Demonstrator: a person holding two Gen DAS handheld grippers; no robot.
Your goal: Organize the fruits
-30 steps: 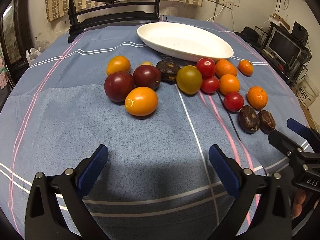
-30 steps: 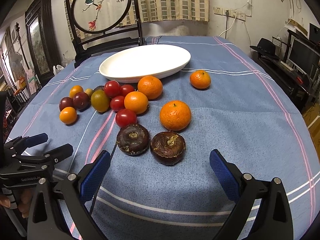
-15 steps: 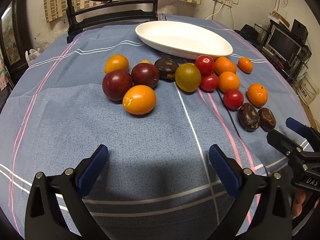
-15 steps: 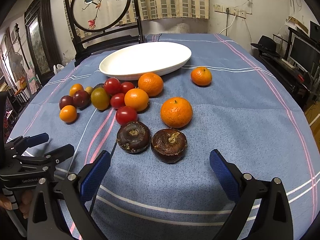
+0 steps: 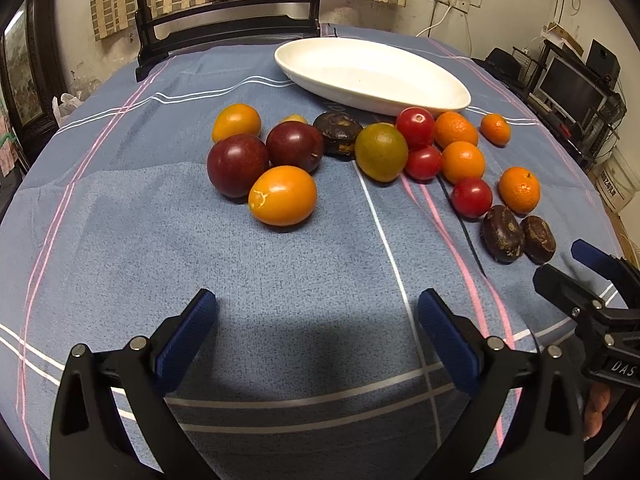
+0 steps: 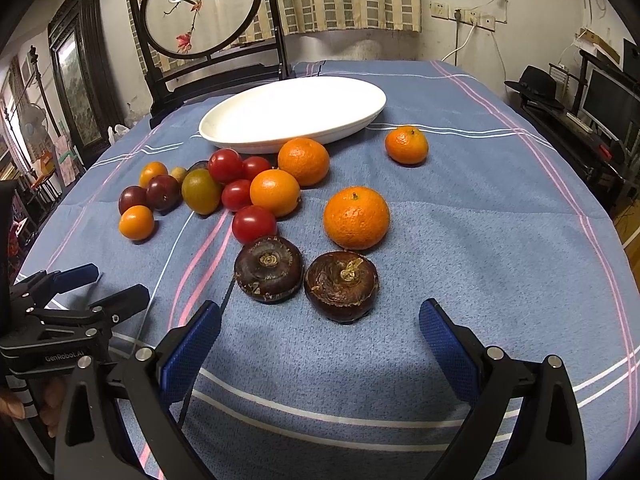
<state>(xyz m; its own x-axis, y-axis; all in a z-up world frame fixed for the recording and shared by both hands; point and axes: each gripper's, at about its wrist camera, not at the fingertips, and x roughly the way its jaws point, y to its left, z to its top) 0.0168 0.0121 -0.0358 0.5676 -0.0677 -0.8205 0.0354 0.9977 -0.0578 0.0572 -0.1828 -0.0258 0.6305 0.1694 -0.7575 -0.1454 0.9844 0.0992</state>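
A: Right wrist view first: blue striped tablecloth [image 6: 480,240], then the empty white oval dish [image 6: 292,114] at the far side, fruit loose on the cloth before it.

B: So sorting hasn't begun?

A: I'd judge not. Right gripper [image 6: 320,332] hangs wide, empty, with two dark water chestnuts [image 6: 268,268], probably, nearest; a descent and squeeze comes next.

B: And the left wrist view?

A: Left gripper [image 5: 316,320], equally wide, faces an orange kumquat [image 5: 282,195] and plums [image 5: 237,164], tiny in the other.
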